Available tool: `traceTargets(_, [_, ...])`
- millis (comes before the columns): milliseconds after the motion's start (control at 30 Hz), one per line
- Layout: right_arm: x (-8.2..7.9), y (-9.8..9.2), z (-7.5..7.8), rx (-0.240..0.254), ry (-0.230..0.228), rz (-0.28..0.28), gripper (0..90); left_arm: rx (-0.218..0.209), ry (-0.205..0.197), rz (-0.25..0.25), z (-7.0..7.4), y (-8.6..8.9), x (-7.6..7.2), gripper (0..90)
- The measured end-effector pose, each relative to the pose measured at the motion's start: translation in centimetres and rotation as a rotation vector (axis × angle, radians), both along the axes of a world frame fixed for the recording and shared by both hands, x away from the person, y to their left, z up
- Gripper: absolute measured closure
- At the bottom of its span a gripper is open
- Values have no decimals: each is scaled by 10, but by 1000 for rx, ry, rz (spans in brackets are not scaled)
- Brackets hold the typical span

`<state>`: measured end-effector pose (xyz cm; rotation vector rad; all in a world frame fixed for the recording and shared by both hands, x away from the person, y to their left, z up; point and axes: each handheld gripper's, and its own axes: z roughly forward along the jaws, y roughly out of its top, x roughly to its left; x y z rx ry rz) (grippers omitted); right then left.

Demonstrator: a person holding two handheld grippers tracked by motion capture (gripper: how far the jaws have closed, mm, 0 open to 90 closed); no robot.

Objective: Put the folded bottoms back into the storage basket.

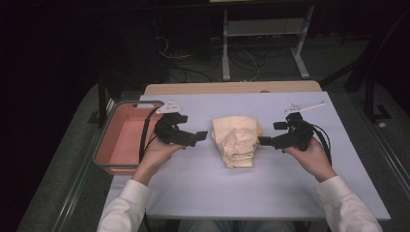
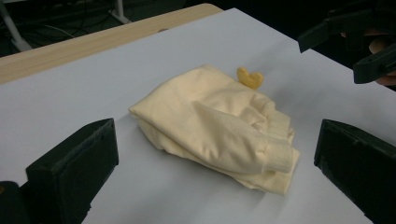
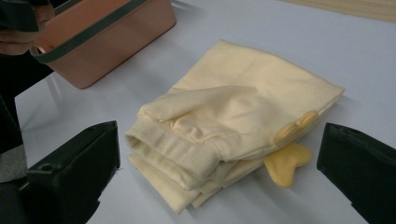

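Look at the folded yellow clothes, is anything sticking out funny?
Yes. A small yellow heart-shaped flap pokes out from under the folded cream-yellow ribbed-cuff garment onto the pale table, spoiling the tidy fold. I cannot tell what it is.

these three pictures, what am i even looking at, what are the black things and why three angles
A person sits at a table and holds a hand-operated gripper in each hand. The high view looks down from above: the left gripper and the right gripper sit on either side of a folded cream garment. The other two pictures come from small cameras riding on each gripper, so the black blocks at their lower corners are that gripper's own jaws. Both sets of jaws stand open and hold nothing. The garment lies on a pale sheet covering the table, with a small yellow heart-shaped piece poking out at one side. A pink bin sits at the table's left edge.
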<state>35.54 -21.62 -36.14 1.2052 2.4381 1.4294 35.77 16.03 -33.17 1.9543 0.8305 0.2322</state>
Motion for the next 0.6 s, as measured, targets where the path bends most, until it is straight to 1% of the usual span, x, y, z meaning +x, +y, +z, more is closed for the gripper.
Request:
traceTargets(267, [6,1,-4,5,11,-11,0,0,6,13,-1,-1,8,0])
traceTargets(600, [14,0,-10,18,28,-38,0,-6,12,36,-3,-2,20,0])
